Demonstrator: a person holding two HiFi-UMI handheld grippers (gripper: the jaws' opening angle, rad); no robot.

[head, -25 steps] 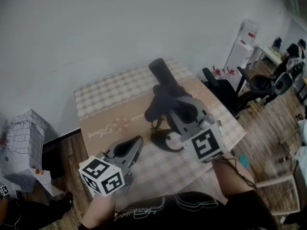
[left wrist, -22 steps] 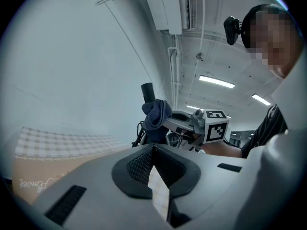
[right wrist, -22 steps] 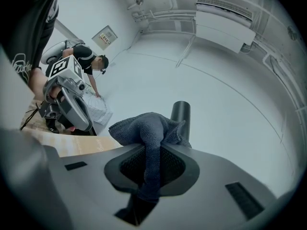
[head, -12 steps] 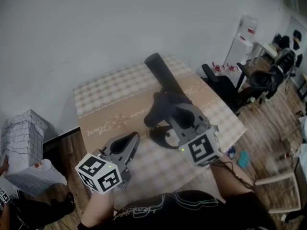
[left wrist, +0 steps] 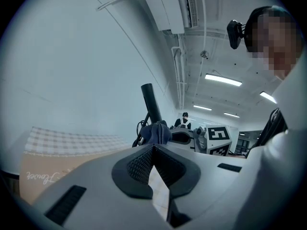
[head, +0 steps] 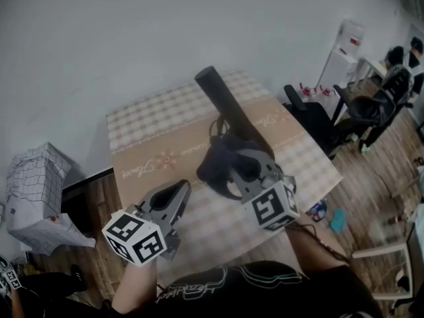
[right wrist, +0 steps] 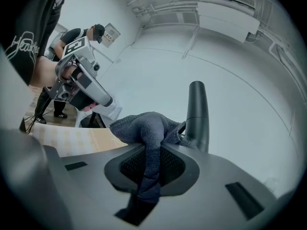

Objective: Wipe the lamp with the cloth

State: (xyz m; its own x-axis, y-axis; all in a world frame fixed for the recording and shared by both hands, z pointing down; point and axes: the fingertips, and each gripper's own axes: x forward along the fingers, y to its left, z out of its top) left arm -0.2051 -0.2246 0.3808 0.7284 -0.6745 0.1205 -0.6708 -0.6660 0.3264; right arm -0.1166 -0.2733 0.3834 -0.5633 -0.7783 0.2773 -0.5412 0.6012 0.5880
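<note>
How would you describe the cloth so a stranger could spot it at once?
On the checked table rises a black tube-shaped lamp. Right beside it, the right gripper pinches the cloth: a bunched dark blue-grey towel, the only soft thing among hard parts.

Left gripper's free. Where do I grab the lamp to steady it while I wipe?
Probably the upper tube of the lamp, from its left: it is a slim round bar leaning away, bare above the cloth held by the right gripper. The left gripper must open first.
</note>
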